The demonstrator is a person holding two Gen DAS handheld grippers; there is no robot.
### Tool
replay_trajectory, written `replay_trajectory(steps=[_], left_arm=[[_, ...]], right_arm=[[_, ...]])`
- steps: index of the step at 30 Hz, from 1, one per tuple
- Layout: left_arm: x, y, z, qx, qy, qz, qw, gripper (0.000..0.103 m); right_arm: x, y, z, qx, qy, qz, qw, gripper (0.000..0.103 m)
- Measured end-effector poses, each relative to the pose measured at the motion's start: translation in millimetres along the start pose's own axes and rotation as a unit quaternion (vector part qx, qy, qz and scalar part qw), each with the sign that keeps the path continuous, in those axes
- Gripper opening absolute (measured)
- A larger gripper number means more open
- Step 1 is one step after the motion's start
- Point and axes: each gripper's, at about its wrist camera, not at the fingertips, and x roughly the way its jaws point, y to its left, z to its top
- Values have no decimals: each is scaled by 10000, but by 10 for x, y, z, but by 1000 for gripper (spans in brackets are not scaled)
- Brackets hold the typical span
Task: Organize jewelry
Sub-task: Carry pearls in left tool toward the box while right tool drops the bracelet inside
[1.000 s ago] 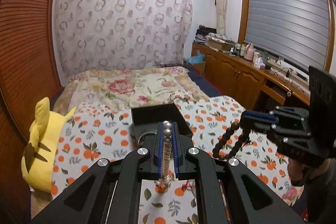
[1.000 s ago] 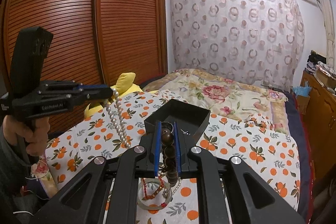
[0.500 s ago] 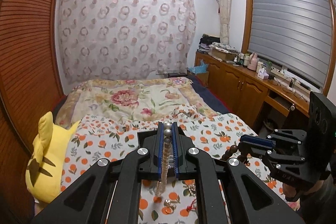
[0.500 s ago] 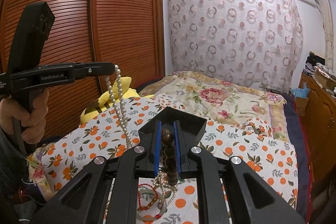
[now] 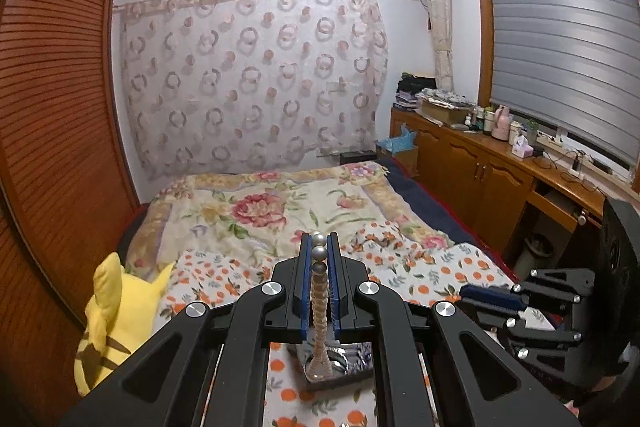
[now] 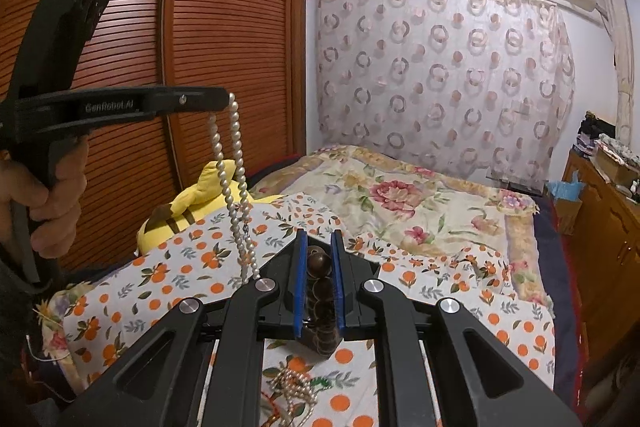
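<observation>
Left wrist view: left gripper (image 5: 319, 247) clamps a pearl necklace (image 5: 319, 311), strand hanging toward 6 o'clock over the bedspread (image 5: 432, 277).

Right wrist view: right gripper (image 6: 319, 259) clamps a brown bead bracelet (image 6: 319, 307); pearls dangle at 10 o'clock.

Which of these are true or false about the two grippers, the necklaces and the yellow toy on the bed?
1. The left gripper pinches a white pearl necklace. True.
2. The right gripper holds nothing. False: it is shut on a dark brown wooden bead bracelet.
3. The pearl necklace lies flat on the bed. False: it hangs down from the gripper.
4. A yellow plush toy sits beside the orange-patterned bedsheet. True.
</observation>
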Motion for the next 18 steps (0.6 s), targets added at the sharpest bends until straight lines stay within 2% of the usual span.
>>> replay_trajectory(steps=[6,18], left_arm=[[298,50,39,-152,175,-85,9997,7],[906,245,-658,-448,979,-249,9939,7]], right_arm=[[191,-88,68,97,1,5,10000,13],[765,-221,-52,269,356,109,9989,13]])
